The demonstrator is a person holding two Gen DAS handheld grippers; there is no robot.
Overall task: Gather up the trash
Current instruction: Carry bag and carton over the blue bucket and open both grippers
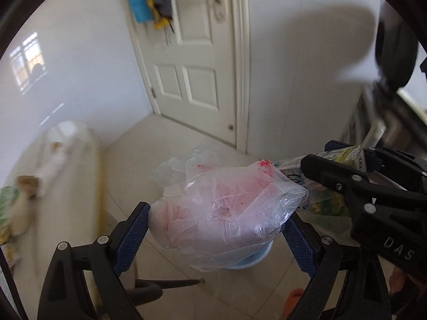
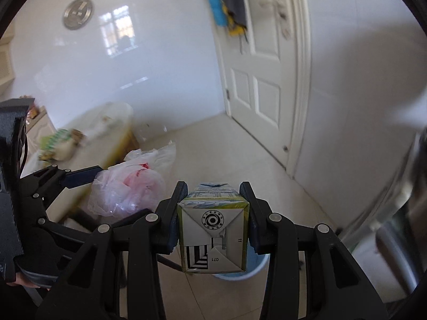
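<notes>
Left claw (image 1: 216,229) clamping plastic bag (image 1: 224,208) (crumpled), right claw (image 2: 213,221) clamping carton (image 2: 213,232)

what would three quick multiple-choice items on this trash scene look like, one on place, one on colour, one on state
1. Where is the blue bin?
A. on the floor below the held trash
B. on a shelf
C. hanging on the door

2. What colour marks the plastic bag?
A. green
B. red
C. black

3. What does the right gripper hold?
A. nothing
B. a spoon
C. a carton

Answers: 1 A, its rim shows on the tiles under both items. 2 B, red smears show through the clear film. 3 C, both pads press the carton's sides.
</notes>
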